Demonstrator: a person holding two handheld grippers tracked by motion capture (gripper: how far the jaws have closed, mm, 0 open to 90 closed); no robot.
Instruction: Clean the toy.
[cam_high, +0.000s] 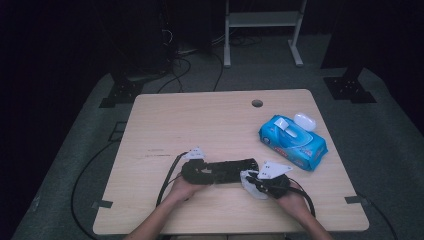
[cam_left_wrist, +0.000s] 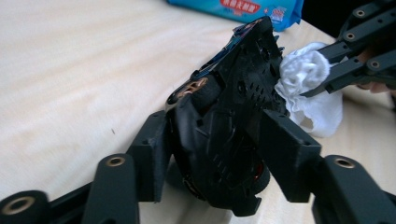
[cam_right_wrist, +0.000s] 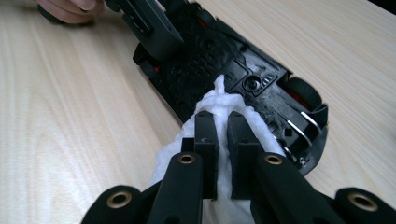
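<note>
A black toy car lies turned so that its underside faces my right gripper. My left gripper is shut on the car's body, one pad pressing each side. From the right, my right gripper is shut on a crumpled white wipe, with its jaws close together. The wipe touches the car's underside near one end. A hand holds each gripper near the front edge of the wooden table.
A blue pack of wet wipes lies at the right side of the table, with a small white case just behind it. A round hole sits near the far edge. Cables trail off the front.
</note>
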